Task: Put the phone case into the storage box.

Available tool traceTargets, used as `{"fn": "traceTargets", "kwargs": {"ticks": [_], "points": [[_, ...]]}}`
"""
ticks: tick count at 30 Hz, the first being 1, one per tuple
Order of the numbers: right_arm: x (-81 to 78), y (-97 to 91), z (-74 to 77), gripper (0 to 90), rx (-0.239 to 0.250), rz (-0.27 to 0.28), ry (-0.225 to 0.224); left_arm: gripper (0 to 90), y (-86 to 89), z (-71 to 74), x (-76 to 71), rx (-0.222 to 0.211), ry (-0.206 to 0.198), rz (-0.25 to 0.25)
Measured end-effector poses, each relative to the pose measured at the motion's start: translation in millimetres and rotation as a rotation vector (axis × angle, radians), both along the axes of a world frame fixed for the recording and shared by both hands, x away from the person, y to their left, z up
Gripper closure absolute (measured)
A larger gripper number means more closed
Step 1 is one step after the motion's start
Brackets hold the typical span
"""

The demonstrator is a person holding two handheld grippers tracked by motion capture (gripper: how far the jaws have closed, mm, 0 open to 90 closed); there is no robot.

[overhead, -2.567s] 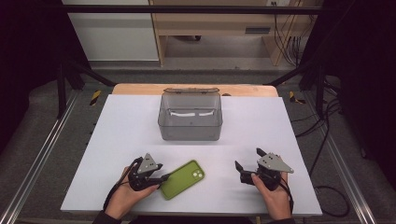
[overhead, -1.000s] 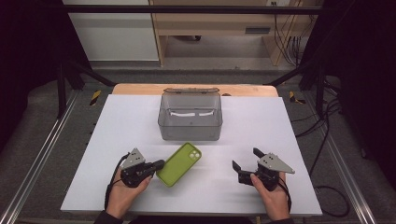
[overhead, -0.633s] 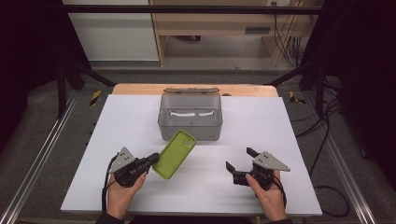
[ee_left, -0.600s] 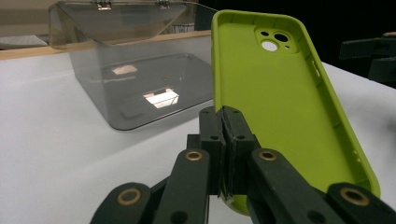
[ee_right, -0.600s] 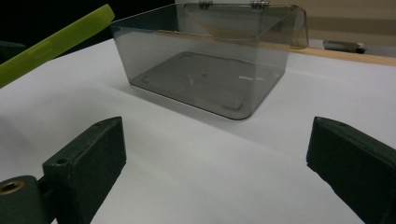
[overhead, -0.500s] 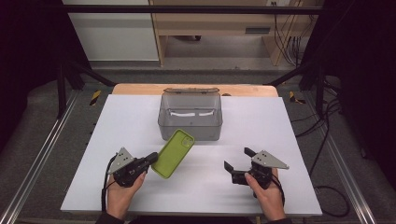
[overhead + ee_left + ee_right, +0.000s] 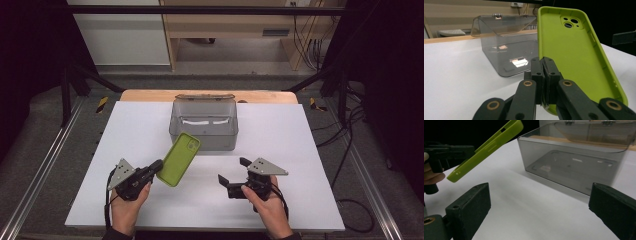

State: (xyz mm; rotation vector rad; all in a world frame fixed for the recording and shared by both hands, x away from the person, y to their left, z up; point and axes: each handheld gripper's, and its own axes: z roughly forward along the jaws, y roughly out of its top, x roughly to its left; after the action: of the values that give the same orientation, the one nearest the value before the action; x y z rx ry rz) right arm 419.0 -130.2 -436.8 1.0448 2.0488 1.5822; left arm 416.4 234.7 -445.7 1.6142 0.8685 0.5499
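- Left gripper [image 7: 156, 168]: lower left of the high view, jaws clenched on the bottom edge of the lime-green soft plastic phone case [image 7: 179, 158].
- Phone case: lifted clear of the white table top [image 7: 300, 150], tilted, its top end toward the centre of the frame, just in front of the smoky transparent plastic box with hinged lid [image 7: 204, 125].
- Right gripper [image 7: 231, 173]: lower centre-right of the high view, jaws spread wide and empty, aimed left toward the case, apart from it.

A white table [image 7: 300, 135] carries a smoky clear plastic box [image 7: 203, 131] near the middle of its far edge, hinged lid tipped open behind it.
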Motion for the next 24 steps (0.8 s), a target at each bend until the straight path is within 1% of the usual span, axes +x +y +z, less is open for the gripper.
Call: {"fn": "traceTargets", "kwargs": {"ticks": [1, 2, 3, 4, 5, 6, 7, 8, 13, 14, 15, 16, 19, 21, 23, 24], "points": [[0.5, 5.7, -1.4, 4.5, -0.005, 0.008, 0.008, 88.2, 0.4, -0.1, 0.0, 0.0, 0.002, 0.001], [0.5, 5.7, -1.4, 4.5, -0.005, 0.008, 0.008, 88.2, 0.7, -0.1, -0.1, -0.003, 0.001, 0.002], [2.7, 10.8, -4.3, 4.9, 0.001, 0.015, 0.033, 88.2, 1.0, 0.2, -0.4, -0.004, -0.001, 0.004], [2.7, 10.8, -4.3, 4.9, 0.001, 0.015, 0.033, 88.2, 1.3, 0.6, -0.5, -0.007, -0.003, 0.006], [4.5, 16.6, -6.4, 5.2, 0.009, 0.021, 0.054, 88.2, 1.5, 0.8, -0.6, -0.008, -0.006, 0.009], [4.5, 16.6, -6.4, 5.2, 0.009, 0.021, 0.054, 88.2, 1.5, 0.8, -0.7, -0.009, -0.007, 0.011], [5.3, 23.0, -7.2, 5.3, 0.037, 0.033, 0.074, 88.2, 1.4, 0.8, -0.8, -0.009, -0.007, 0.013], [5.3, 23.0, -7.2, 5.3, 0.037, 0.033, 0.074, 88.2, 1.0, 0.8, -0.9, -0.009, -0.008, 0.015], [4.9, 39.6, -6.9, 5.7, 0.079, 0.068, 0.11, 88.2, 0.2, 1.3, -1.7, -0.004, -0.021, 0.026], [3.8, 45.5, -6.1, 5.8, 0.089, 0.082, 0.116, 88.2, 0.2, 1.4, -2.4, 0.002, -0.027, 0.031], [3.8, 45.5, -6.1, 5.8, 0.089, 0.082, 0.116, 88.2, 0.2, 1.4, -2.4, 0.002, -0.027, 0.031], [2.4, 51.2, -5.0, 5.9, 0.095, 0.093, 0.114, 88.2, -0.1, 1.5, -2.7, 0.0, -0.031, 0.034], [1.2, 56.4, -4.4, 6.0, 0.098, 0.099, 0.115, 88.2, -0.2, 2.1, -4.0, 0.01, -0.042, 0.048], [0.4, 61.1, -3.6, 6.5, 0.099, 0.103, 0.11, 88.2, -1.0, 2.2, -4.6, 0.008, -0.045, 0.054], [-0.8, 67.9, -0.8, 8.1, 0.117, 0.121, 0.108, 88.2, -1.9, 2.2, -5.1, 0.016, -0.049, 0.059], [-0.8, 67.9, -0.8, 8.1, 0.117, 0.121, 0.108, 88.2, -1.9, 2.2, -5.1, 0.016, -0.049, 0.059]]}}
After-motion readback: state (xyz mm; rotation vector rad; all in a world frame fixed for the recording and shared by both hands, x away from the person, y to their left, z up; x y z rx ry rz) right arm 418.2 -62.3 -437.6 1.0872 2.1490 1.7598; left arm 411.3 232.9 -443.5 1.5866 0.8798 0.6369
